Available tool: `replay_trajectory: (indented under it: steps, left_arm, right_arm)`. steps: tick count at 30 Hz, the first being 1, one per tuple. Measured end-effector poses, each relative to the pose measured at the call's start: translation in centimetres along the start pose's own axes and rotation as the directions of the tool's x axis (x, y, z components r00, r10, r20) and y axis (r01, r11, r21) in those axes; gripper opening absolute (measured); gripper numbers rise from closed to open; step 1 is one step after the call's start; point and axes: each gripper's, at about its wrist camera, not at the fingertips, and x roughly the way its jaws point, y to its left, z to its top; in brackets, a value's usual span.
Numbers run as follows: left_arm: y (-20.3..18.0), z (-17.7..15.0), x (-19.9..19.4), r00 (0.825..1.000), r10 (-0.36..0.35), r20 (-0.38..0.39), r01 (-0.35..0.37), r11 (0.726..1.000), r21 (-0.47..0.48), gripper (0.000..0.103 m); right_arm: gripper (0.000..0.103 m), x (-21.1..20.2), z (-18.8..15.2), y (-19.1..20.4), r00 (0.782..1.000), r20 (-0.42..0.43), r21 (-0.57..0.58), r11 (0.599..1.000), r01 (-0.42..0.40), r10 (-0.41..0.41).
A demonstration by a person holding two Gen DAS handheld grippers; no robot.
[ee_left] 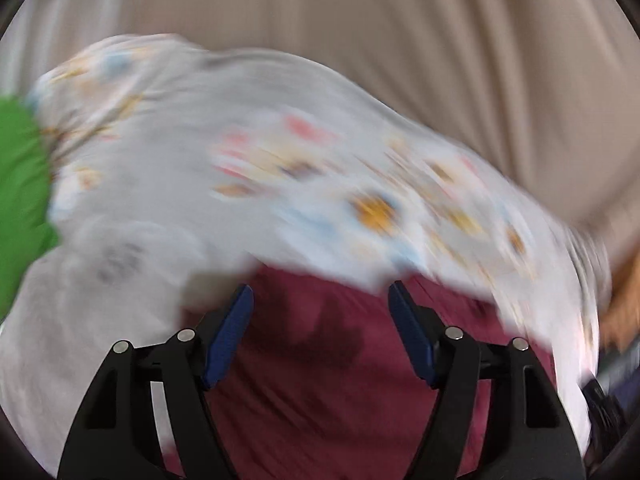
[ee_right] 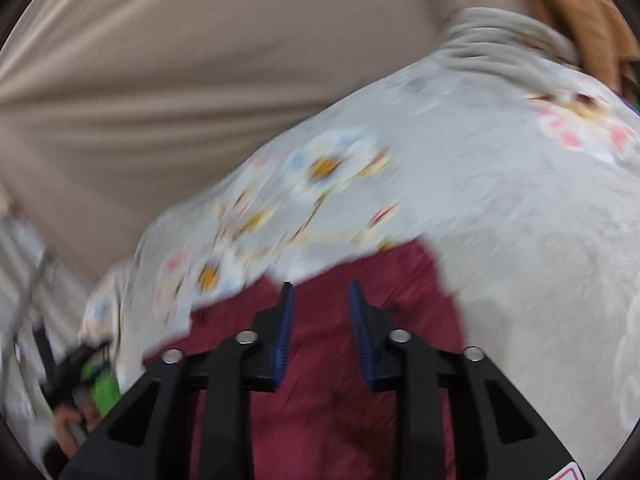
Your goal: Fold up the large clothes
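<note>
A dark red garment (ee_left: 320, 360) lies spread under both grippers on a white sheet with a flower print (ee_left: 280, 168). My left gripper (ee_left: 320, 296) is open and empty, its blue pads wide apart just above the red cloth. In the right wrist view the red garment (ee_right: 320, 380) fills the lower middle and the flowered sheet (ee_right: 480, 200) lies beyond it. My right gripper (ee_right: 318, 292) is open with a narrower gap, nothing between its pads. Both views are blurred by motion.
A beige curtain (ee_left: 400, 40) hangs behind the sheet, also in the right wrist view (ee_right: 160, 80). A green cloth (ee_left: 20, 200) lies at the left edge. Orange-brown fabric (ee_right: 580, 20) shows at the upper right. The other gripper's dark handle (ee_right: 76, 372) shows at lower left.
</note>
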Motion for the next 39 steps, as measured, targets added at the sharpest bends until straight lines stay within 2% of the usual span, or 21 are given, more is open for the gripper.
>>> replay_trajectory:
  steps: [3,5,6,8,10,12,13,14,16,17,18,19,22,25,28,33,38,39]
  left_arm:
    - [-4.5,-5.7,1.6,0.99,-0.059,-0.125,0.074,0.99,0.118,0.065]
    - [-5.8,-8.4,3.1,0.981,-0.044,-0.187,0.073,0.985,0.156,0.065]
    - [-6.0,-9.6,3.7,0.98,-0.018,-0.198,0.051,0.985,0.162,0.065]
    - [-5.3,-11.2,3.9,0.987,0.02,-0.157,0.01,0.983,0.186,0.065]
    - [-4.3,-11.6,3.7,0.987,0.096,-0.125,-0.065,0.971,0.23,0.066]
    - [-2.0,-11.1,3.3,0.98,0.168,-0.106,-0.141,0.965,0.221,0.065]
    - [-0.7,-10.8,3.2,0.983,0.139,-0.116,-0.115,0.974,0.195,0.063]
    - [0.7,-10.6,3.1,0.982,0.145,-0.117,-0.124,0.978,0.168,0.064]
    - [3.0,-10.2,3.2,0.967,0.234,-0.098,-0.216,0.963,0.163,0.067]
    - [4.2,-9.8,3.2,0.966,0.238,-0.103,-0.223,0.965,0.14,0.067]
    - [5.2,-9.3,2.9,0.966,0.23,-0.114,-0.22,0.971,0.099,0.067]
    - [5.7,-8.5,2.6,0.967,0.225,-0.122,-0.218,0.973,0.071,0.067]
    - [6.1,-6.2,1.5,0.973,0.218,-0.079,-0.217,0.976,0.021,0.066]
    - [5.3,-3.3,1.3,0.985,0.172,-0.032,-0.172,0.985,0.013,0.07]
    - [4.2,-1.3,3.4,0.988,0.153,-0.031,-0.152,0.988,0.041,0.071]
    - [4.2,-0.8,8.6,0.982,0.18,-0.052,-0.178,0.983,0.05,0.071]
    - [5.7,-0.7,11.6,0.976,0.213,-0.034,-0.213,0.977,0.028,0.085]
    - [6.1,-0.8,12.0,0.976,0.216,-0.031,-0.215,0.976,0.021,0.087]
  right_arm:
    - [0.002,2.7,-5.0,5.2,0.988,-0.146,-0.177,0.981,-0.073,0.047]
    - [0.0,4.0,-7.7,6.9,0.974,-0.221,-0.247,0.963,-0.112,0.057]
    - [0.0,4.4,-8.5,7.1,0.971,-0.234,-0.269,0.957,-0.109,0.045]
    - [0.0,4.4,-9.7,6.0,0.974,-0.228,-0.312,0.948,-0.067,-0.006]
    - [0.0,3.7,-9.4,2.4,0.978,-0.196,-0.257,0.966,0.016,-0.068]
    - [0.0,2.0,-8.3,-2.3,0.979,-0.161,-0.149,0.984,0.102,-0.126]
    - [0.0,1.2,-7.9,-4.3,0.976,-0.147,-0.107,0.984,0.144,-0.159]
    - [0.0,0.4,-7.6,-6.2,0.975,-0.139,-0.061,0.984,0.165,-0.172]
    - [0.0,-0.9,-7.2,-9.4,0.958,-0.135,-0.011,0.967,0.254,-0.254]
    - [0.0,-1.3,-7.0,-10.1,0.948,-0.136,-0.006,0.957,0.29,-0.288]
    - [0.005,-1.9,-6.5,-10.6,0.931,-0.137,0.003,0.94,0.342,-0.338]
    - [0.008,-2.5,-5.9,-10.7,0.931,-0.125,0.017,0.938,0.346,-0.342]
    - [0.011,-4.1,-3.3,-9.5,0.958,-0.055,0.043,0.958,0.282,-0.28]
    - [0.011,-2.4,0.3,-7.0,0.979,-0.024,0.014,0.979,0.202,-0.201]
    - [0.011,1.0,2.9,-4.5,0.992,-0.031,-0.028,0.992,0.124,-0.125]
    - [0.011,6.8,3.7,-2.3,0.985,-0.046,-0.124,0.98,0.158,-0.165]
    - [0.009,11.4,5.0,-4.2,0.971,-0.054,-0.093,0.969,0.229,-0.234]
    - [0.001,12.2,5.2,-5.5,0.965,-0.062,-0.062,0.966,0.25,-0.254]
